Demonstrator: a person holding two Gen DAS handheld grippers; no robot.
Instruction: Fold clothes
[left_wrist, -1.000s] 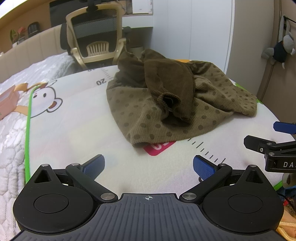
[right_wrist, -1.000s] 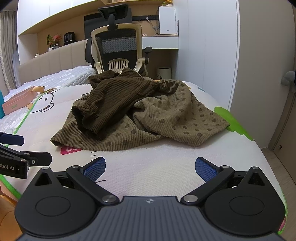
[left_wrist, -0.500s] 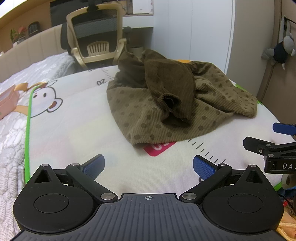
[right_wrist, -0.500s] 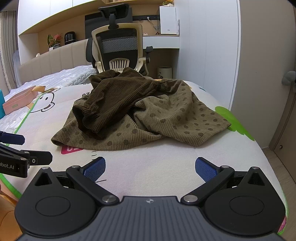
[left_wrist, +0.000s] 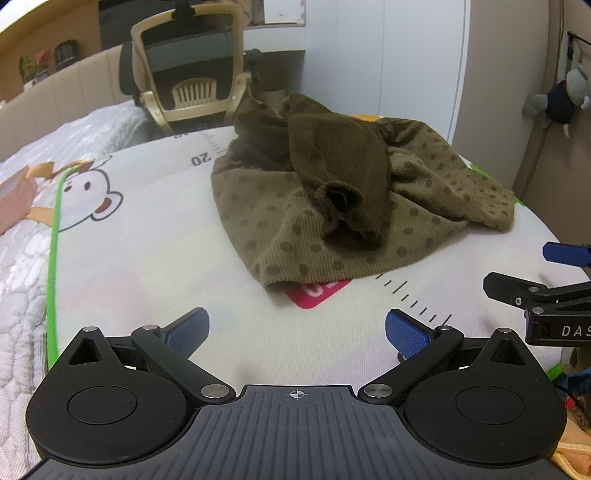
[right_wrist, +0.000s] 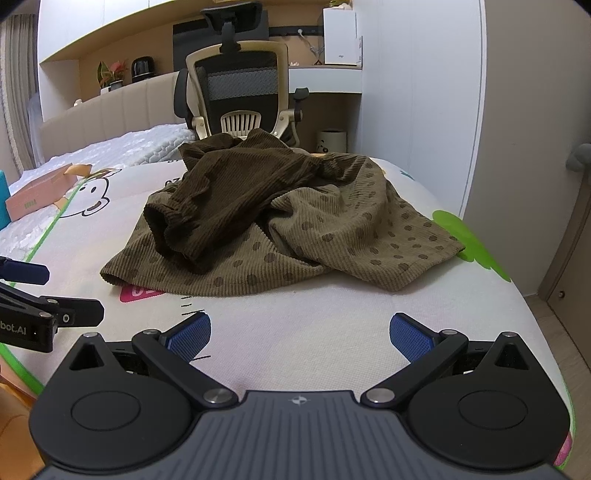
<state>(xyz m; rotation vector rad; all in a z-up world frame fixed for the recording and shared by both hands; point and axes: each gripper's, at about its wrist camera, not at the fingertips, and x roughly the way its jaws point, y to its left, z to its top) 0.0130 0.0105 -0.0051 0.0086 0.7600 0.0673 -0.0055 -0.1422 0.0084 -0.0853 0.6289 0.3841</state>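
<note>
**Crumpled clothes on a printed mat, both grippers apart above it**

The room is a bedroom with pale wardrobe doors (right_wrist: 417, 103) on the right and a beige padded headboard (right_wrist: 110, 114) along the back wall. A shelf above the headboard carries a potted plant (right_wrist: 110, 74) and a dark jar (right_wrist: 142, 69). A bed with a white quilted cover (left_wrist: 22, 258) fills the left side, and over most of it lies a white play mat (left_wrist: 147, 266) with a green border, a cartoon animal face and printed ruler marks — the number 20 shows near its far edge. A cream and black office chair (right_wrist: 240, 92) stands just behind the mat, in front of a white desk (right_wrist: 325, 77).

The clothes (right_wrist: 280, 225) lie in a crumpled heap towards the far middle of the mat: a lighter olive ribbed piece with dark dots spread underneath, and a darker brown ribbed part with a gathered cuff bunched on top. The near hem covers part of a pink printed patch on the mat.

A pink box (right_wrist: 40, 195) rests on the bed at the left, and a grey soft toy (left_wrist: 561, 99) hangs on the right wall.

The left gripper (left_wrist: 295, 328) hovers over the near edge of the mat, its blue-padded fingers spread wide and empty. The right gripper (right_wrist: 299, 332) — just beside it — also has its fingers wide apart, holding nothing, well short of the clothes.
</note>
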